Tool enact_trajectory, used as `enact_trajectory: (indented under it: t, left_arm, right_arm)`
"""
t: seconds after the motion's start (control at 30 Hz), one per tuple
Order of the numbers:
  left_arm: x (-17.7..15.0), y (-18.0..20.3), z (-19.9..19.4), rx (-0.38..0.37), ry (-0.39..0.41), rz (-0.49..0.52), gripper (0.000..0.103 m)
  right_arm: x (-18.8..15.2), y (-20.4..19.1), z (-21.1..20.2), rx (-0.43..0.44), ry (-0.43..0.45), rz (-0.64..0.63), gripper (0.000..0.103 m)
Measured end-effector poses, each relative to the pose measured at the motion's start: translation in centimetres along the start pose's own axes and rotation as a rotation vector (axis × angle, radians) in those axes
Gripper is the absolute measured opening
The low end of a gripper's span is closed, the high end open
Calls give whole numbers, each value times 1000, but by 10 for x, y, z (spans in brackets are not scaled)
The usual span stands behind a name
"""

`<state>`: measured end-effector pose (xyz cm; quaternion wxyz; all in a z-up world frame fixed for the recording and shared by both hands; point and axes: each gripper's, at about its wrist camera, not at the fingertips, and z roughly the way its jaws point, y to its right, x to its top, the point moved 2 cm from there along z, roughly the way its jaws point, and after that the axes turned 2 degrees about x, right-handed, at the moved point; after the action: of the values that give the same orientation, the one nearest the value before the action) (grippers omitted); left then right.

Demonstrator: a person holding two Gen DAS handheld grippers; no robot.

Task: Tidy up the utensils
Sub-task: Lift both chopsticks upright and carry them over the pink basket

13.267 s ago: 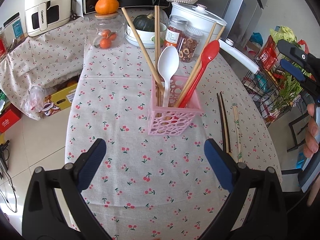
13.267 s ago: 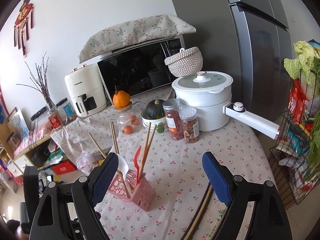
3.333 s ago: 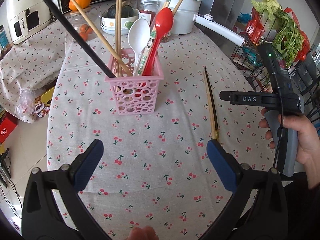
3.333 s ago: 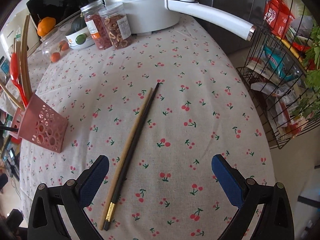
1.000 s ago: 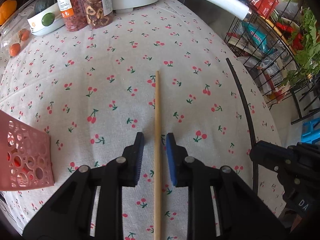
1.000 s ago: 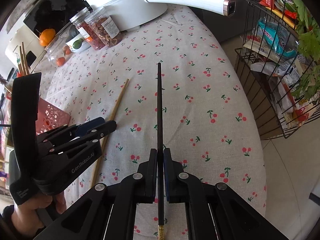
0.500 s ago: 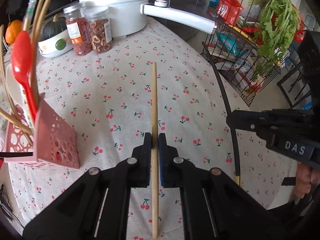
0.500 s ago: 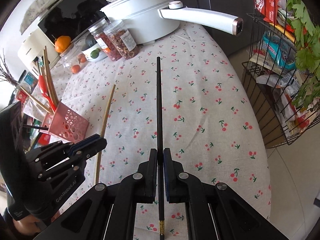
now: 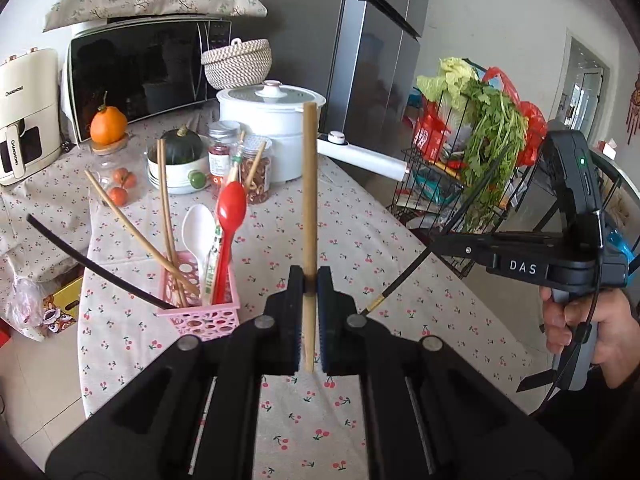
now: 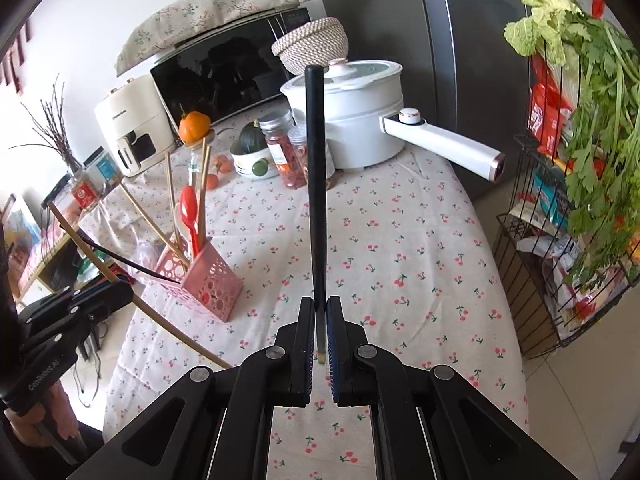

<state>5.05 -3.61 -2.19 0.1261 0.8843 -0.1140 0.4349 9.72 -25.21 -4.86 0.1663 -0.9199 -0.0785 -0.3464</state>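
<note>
- While hovering above the cherry-print tablecloth (image 9: 360,240), left gripper (image 9: 309,280) is pinching a wooden chopstick (image 9: 309,200).
- Right gripper (image 10: 319,312) is clamping a black chopstick (image 10: 316,184).
- Pink utensil basket (image 9: 200,312) is standing leftward, holding spoons and chopsticks.

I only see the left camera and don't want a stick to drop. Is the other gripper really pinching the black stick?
Observer: Yes. The right gripper is shut on the black chopstick, close to its gold end.
Operator: Where does the stick point?
Observer: Straight out along the fingers; its tip shows in front of the white pot.
Operator: What's beyond the air fryer?
Observer: Bare twigs standing up, outside your view.
</note>
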Motion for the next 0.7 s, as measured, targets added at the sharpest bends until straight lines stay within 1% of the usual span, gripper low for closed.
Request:
enact_trajectory:
  t: [0.1,0.23,0.4,0.5,0.6,0.7]
  left_arm:
    - [9,-7,-16,22,68,2,8]
    - [22,-18,-34,38,131,-18,8]
    - [30,-35,-47,117,206,-31,8]
    - [32,-42,-45,153,220,-33,8]
    - [32,-45,-38,190,217,-12,8]
    - [32,-51,-27,214,195,-12,8]
  right_arm:
    - [8,-9,-7,3,29,-25,6]
    - [17,-24,-13,24,48,-52,6]
    - [20,-42,-13,49,31,-81,6]
    - [20,-53,-12,64,31,-102,6]
    - [19,-62,-13,76,33,-118,6]
    - [19,-68,-13,85,34,-125,6]
